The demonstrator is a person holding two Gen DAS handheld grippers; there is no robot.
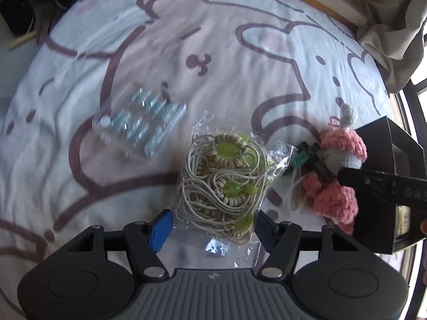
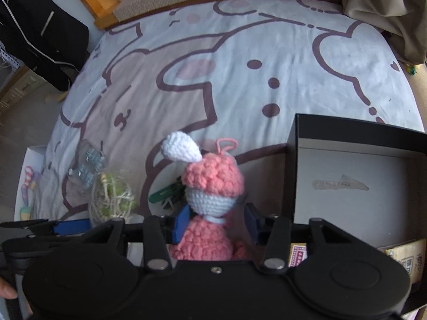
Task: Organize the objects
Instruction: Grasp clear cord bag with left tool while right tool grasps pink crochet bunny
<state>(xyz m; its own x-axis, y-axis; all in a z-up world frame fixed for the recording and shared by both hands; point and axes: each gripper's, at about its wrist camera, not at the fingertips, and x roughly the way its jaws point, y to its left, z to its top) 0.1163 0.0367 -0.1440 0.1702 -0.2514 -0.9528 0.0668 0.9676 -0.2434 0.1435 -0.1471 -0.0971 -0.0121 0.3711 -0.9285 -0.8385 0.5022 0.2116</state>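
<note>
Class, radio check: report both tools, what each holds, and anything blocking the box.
Left tool shut on cord bag. Right tool shut on crochet doll. Box open beside doll, nothing blocking.

- A home bedroom was shown: a bed was covered by a bedsheet [image 2: 240, 53] printed with cartoon rabbits.
- At the far edge, a wooden bed frame [image 2: 88, 2] was seen.
- A beige blanket [image 2: 387, 8] was bunched at the far right.
- Dark clothing [image 2: 40, 34] was seen beside the bed on the left.
</note>
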